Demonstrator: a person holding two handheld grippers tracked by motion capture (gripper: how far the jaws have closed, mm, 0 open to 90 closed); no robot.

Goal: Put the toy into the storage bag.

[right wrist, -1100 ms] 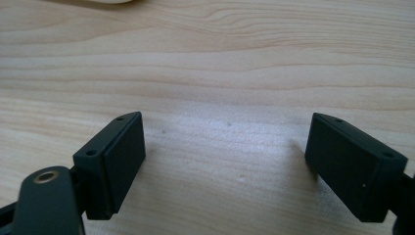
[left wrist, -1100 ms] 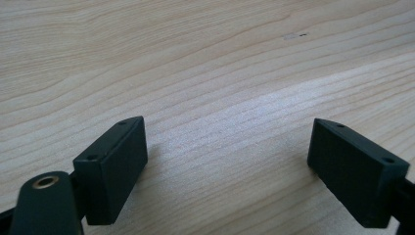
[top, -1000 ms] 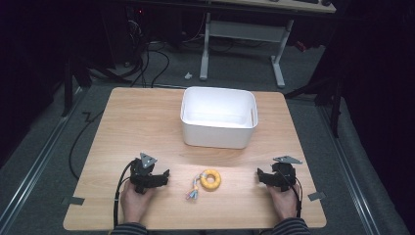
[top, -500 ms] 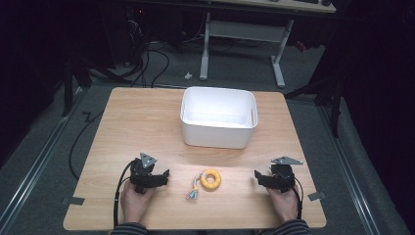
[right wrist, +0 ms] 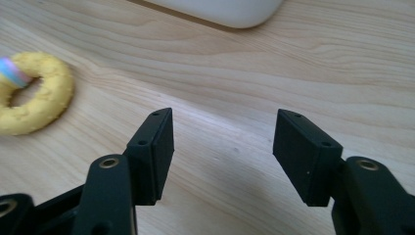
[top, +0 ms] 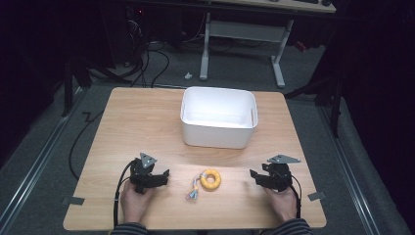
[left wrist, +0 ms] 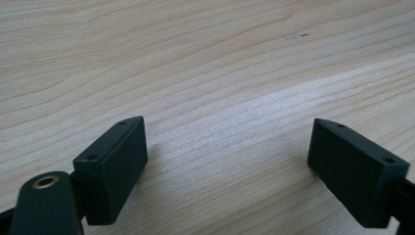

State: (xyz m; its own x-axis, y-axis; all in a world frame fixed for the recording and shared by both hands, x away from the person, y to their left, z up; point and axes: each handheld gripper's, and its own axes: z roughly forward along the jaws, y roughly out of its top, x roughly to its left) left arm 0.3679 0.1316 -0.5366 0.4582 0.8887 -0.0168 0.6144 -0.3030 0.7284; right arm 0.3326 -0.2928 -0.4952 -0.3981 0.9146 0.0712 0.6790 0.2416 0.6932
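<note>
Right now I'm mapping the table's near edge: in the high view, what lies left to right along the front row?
Left gripper → tassel → yellow ring → right gripper.

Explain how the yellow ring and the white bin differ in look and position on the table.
The yellow ring is small, flat and round with coloured cords tied to it; the white bin is large, boxy and open on top. The yellow ring lies near the person, between the left claw and the right claw; the white bin stands farther back. Both rest on the wooden table, untouched.
</note>
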